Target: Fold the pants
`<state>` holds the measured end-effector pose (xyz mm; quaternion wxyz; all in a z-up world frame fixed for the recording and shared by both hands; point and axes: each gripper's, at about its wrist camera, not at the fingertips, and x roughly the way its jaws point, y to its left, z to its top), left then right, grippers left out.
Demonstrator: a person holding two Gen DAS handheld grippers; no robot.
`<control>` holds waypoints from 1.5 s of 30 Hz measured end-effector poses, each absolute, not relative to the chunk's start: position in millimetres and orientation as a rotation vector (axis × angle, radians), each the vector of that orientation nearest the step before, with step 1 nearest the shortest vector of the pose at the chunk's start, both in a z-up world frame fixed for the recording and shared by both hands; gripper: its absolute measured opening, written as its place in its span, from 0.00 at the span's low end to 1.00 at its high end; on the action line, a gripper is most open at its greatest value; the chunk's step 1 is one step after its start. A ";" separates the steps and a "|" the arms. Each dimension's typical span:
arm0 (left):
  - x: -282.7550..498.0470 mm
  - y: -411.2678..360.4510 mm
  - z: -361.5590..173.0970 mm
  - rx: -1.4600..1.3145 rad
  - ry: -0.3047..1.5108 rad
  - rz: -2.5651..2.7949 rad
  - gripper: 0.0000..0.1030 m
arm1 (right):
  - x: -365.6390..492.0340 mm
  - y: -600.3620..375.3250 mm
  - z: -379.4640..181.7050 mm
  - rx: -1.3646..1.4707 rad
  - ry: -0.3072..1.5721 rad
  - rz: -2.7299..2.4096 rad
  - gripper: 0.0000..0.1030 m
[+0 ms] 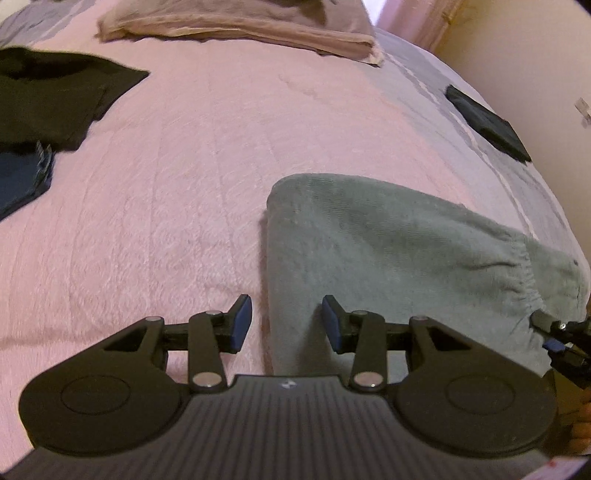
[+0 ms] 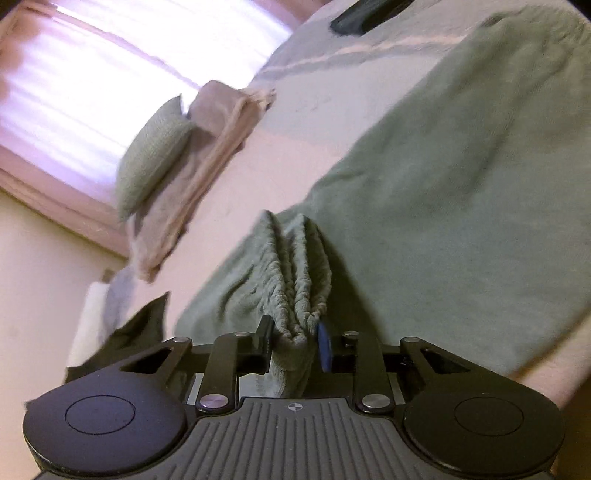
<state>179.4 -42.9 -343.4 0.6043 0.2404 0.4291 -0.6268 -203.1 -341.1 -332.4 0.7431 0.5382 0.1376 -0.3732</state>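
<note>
A bedroom in a home: a bed under a pink quilted cover fills the left wrist view, folded dark clothes at its left edge. In the right wrist view a green pillow lies before a bright curtained window at upper left.

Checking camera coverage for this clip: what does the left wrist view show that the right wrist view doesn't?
Only the left wrist view: the open left gripper over the pants' edge, and black clothes on the bed.
Only the right wrist view: the right gripper pinching the gathered waistband, plus a green pillow by the window.
Both: the green pants, pink bedspread and folded beige blanket.
</note>
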 end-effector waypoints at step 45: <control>107.0 -36.9 -357.6 0.915 0.930 -1.448 0.13 | -118.1 -344.3 -348.7 0.601 0.932 -0.771 0.40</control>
